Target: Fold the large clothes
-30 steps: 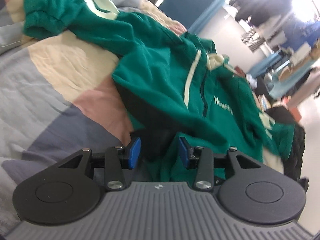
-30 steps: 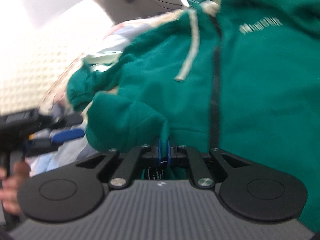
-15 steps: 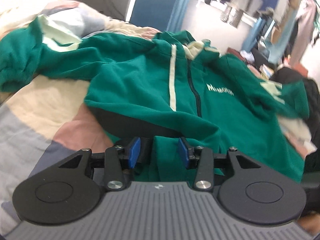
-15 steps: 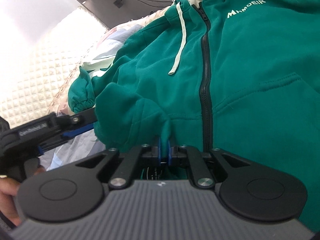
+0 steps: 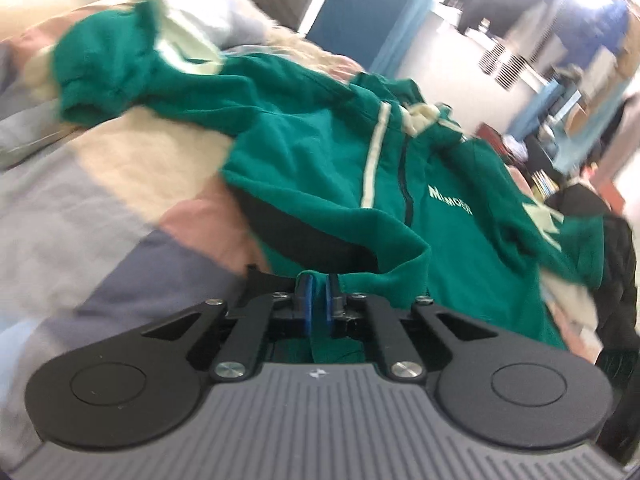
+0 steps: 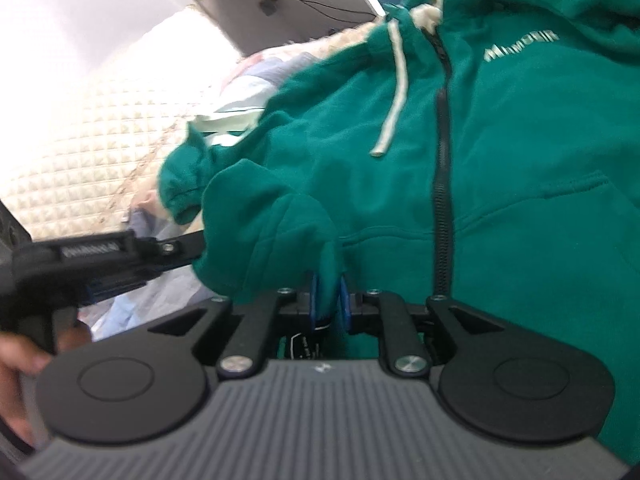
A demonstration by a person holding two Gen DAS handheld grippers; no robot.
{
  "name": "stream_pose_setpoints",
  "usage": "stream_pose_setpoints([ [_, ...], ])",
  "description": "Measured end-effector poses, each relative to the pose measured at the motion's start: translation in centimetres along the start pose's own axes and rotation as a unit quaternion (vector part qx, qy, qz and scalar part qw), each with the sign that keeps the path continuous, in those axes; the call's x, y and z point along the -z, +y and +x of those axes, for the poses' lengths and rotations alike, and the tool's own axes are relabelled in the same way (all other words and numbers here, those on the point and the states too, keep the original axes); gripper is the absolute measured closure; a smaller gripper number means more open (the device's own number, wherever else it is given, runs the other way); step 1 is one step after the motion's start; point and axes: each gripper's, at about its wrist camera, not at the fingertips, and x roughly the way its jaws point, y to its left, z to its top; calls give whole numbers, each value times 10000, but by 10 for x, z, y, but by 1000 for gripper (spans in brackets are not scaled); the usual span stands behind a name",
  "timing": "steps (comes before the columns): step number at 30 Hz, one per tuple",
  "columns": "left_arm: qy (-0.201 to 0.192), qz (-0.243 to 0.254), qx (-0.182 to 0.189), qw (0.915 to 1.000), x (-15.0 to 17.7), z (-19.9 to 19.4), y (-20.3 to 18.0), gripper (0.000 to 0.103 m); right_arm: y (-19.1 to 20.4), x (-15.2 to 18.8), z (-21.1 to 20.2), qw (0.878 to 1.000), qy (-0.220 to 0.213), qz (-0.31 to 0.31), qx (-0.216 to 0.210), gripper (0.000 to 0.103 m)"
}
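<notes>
Now, left gripper [image 5: 317,300]: I see jaws pinched on hoodie hem.
Right gripper [image 6: 329,300]: jaws pinched on hem too.
Green hoodie [image 5: 320,168]: front-up on patchwork bedspread [image 5: 80,208], zipped.

Hoodie [image 5: 320,168] spread on bed [image 5: 100,200], front up, hood [image 5: 420,114] at far end. One sleeve [image 5: 132,68] stretched far left. Left gripper [image 5: 319,304] at near hem, fabric between fingers. Right gripper [image 6: 329,304] on hem further right; left gripper [image 6: 100,256] visible left of it. Chair [image 5: 356,4] behind bed.
</notes>
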Motion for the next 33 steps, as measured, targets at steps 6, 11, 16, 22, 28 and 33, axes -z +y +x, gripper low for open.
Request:
stream_pose_setpoints([
  [6,189,317,-537,9979,4,-62,-2,97,20,10,-30,9993,4,-313,-186,86],
  [11,721,419,-998,9915,22,-77,5,97,38,21,-20,9973,346,-644,20,86],
  [16,878,889,-1416,9820,39,-71,1,97,48,46,7,9903,881,-1039,277,90],
  [22,651,1406,-1515,9762,45,-78,-17,93,50,47,0,9885,841,-1146,521,87],
  [28,138,1613,-1311,9781,33,-98,-44,61,35,20,-36,9916,217,-905,902,87],
  [33,-289,1777,-886,9797,14,-93,-84,55,12,-2,-56,9860,-60,-757,1485,87],
])
